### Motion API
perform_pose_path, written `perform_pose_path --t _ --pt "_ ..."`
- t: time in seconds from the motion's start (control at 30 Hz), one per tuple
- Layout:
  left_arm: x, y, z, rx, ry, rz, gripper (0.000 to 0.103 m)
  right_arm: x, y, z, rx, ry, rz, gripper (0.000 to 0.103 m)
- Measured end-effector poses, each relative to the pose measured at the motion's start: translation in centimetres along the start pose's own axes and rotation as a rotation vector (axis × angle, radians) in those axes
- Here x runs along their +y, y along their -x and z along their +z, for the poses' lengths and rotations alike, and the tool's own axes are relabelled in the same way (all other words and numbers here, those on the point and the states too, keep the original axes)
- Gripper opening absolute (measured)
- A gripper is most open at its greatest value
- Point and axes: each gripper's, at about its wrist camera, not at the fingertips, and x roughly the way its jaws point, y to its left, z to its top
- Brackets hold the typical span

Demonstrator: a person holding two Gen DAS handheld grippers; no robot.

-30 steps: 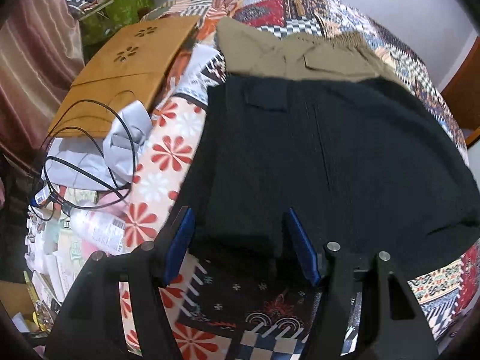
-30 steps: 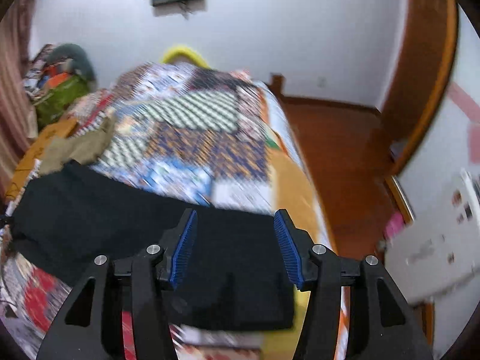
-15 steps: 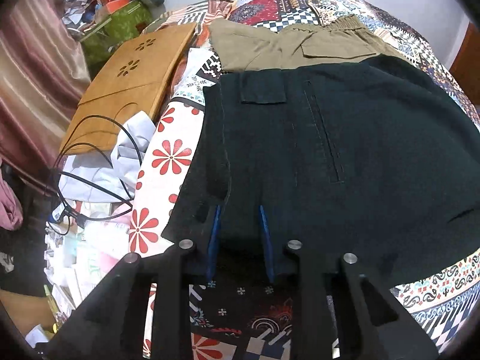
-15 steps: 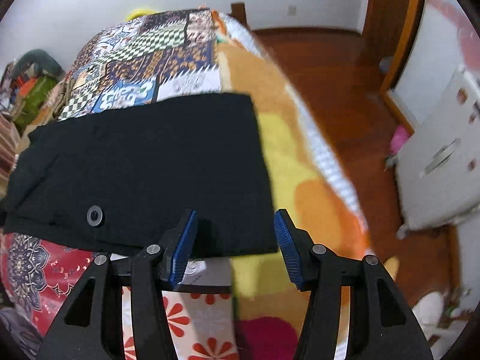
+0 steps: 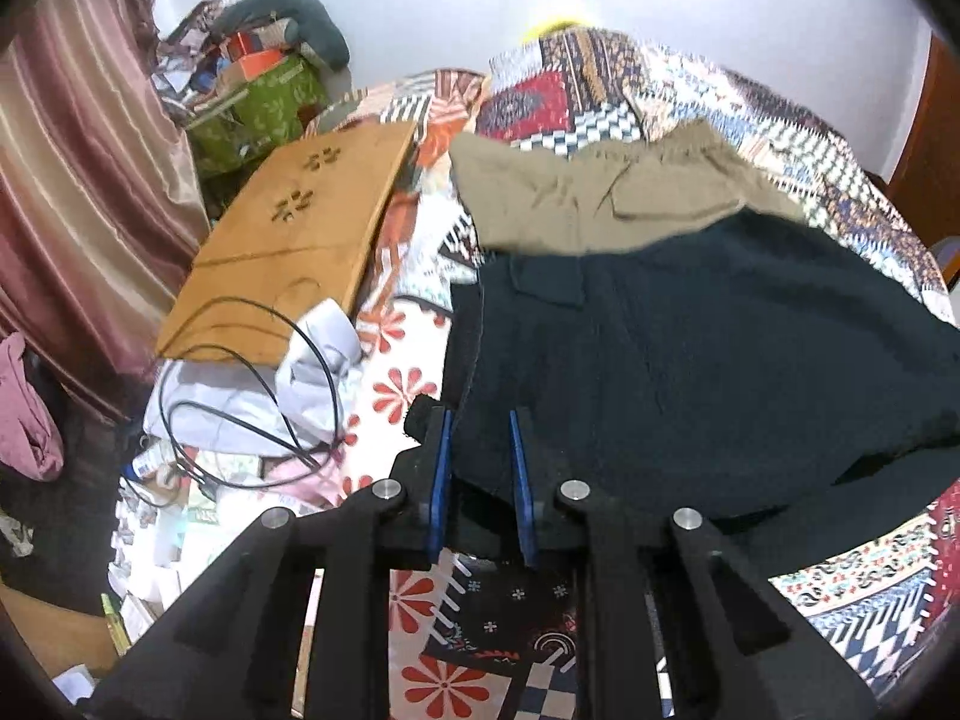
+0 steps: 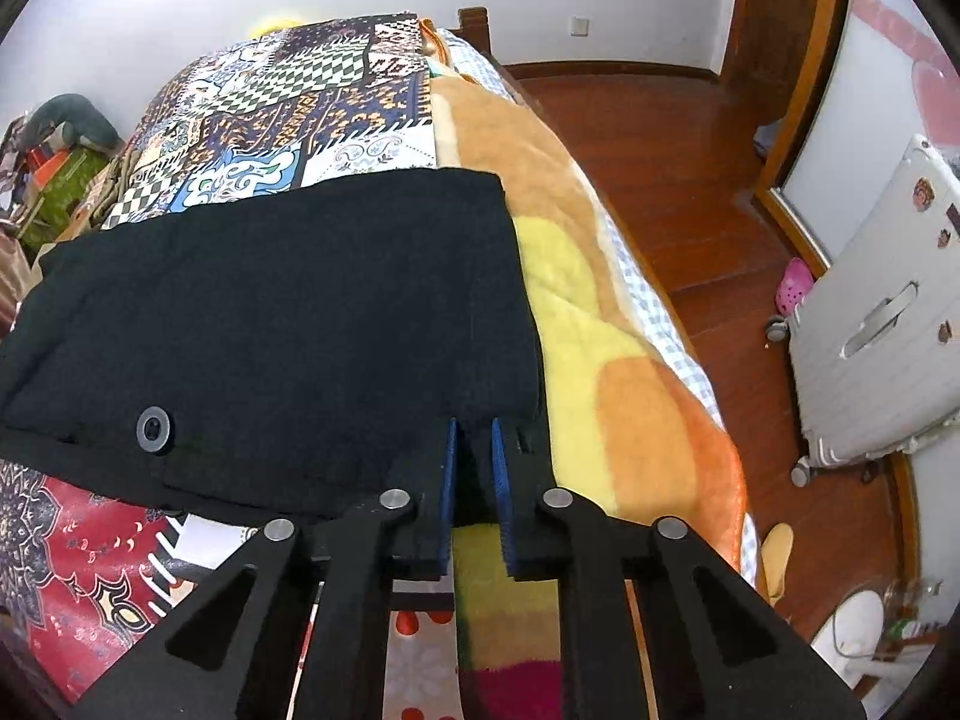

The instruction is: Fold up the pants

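Note:
Black pants (image 5: 690, 348) lie spread across a patchwork bedspread (image 5: 600, 78). My left gripper (image 5: 479, 420) is shut on the near left corner of the black pants, and the cloth there is lifted off the bed. In the right wrist view the same black pants (image 6: 270, 324) show a round button (image 6: 154, 429) near their front edge. My right gripper (image 6: 474, 427) is shut on the near right corner of the black pants, at the edge of the orange and yellow blanket (image 6: 600, 348).
Khaki shorts (image 5: 600, 192) lie just beyond the black pants. A wooden board (image 5: 294, 240), black cables (image 5: 252, 372) and white cloth (image 5: 312, 354) crowd the left. A wooden floor (image 6: 678, 150) and a white suitcase (image 6: 882, 312) lie right of the bed.
Both grippers went from open to shut on the near corners of the black pants. The left corner has since risen off the bed and that view has tilted up.

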Motion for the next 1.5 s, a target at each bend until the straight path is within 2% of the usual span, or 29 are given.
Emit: perform_pose_path --t 0.1,0.23,0.4,0.53,0.73,0.77,0.8,0.9,0.93,0.97,1.1,1.2,1.33,1.5 --pt "0.2 1.2 0.4 -0.022 -0.005 0.003 0.018 0.3 0.5 0.4 -0.006 0.033 -0.020 0.006" --pt "0.7 1.4 0.1 -0.013 -0.005 0.008 0.018 0.0 1.5 0.9 -0.022 0.047 -0.038 0.004" --pt "0.8 -1.2 -1.8 0.062 0.001 0.008 0.018 -0.5 0.8 0.4 0.005 0.041 -0.056 0.004" --pt "0.5 -4.4 -4.0 0.152 0.005 -0.008 0.019 -0.5 -0.1 -0.3 0.027 0.020 -0.048 0.004" --pt "-0.6 -4.0 -4.6 0.136 -0.050 0.023 0.019 -0.4 -0.2 0.1 0.038 0.026 -0.057 0.004" --pt "-0.6 -3.6 -4.5 0.134 -0.050 0.027 0.023 -0.4 0.0 0.2 0.042 0.021 -0.056 0.004" --pt "-0.5 -3.2 -4.3 0.136 -0.051 0.031 0.025 -0.4 0.2 0.4 0.044 0.010 -0.050 0.008" --pt "-0.4 -1.2 -3.1 0.105 -0.036 0.020 0.029 -0.1 1.5 0.9 0.013 -0.017 -0.022 0.030" --pt "-0.6 -0.1 -2.3 0.078 -0.026 0.004 0.032 0.4 2.2 1.2 -0.012 -0.006 -0.017 0.032" --pt "-0.8 0.3 -1.8 0.062 -0.023 -0.005 0.040 1.1 2.6 1.4 -0.030 0.010 -0.012 0.032" --pt "-4.2 3.1 1.1 -0.054 -0.063 -0.076 0.059 4.4 4.4 3.2 -0.087 0.094 0.054 0.033" --pt "-7.9 3.6 2.6 -0.092 -0.114 -0.153 0.065 7.2 4.9 4.5 -0.120 0.151 0.138 0.039" --pt "-13.3 2.3 3.1 -0.070 -0.181 -0.234 0.065 11.0 4.5 5.6 -0.138 0.212 0.243 0.039" --pt "-19.3 -0.6 1.7 0.021 -0.264 -0.295 0.065 15.3 1.5 5.8 -0.082 0.268 0.314 0.040"
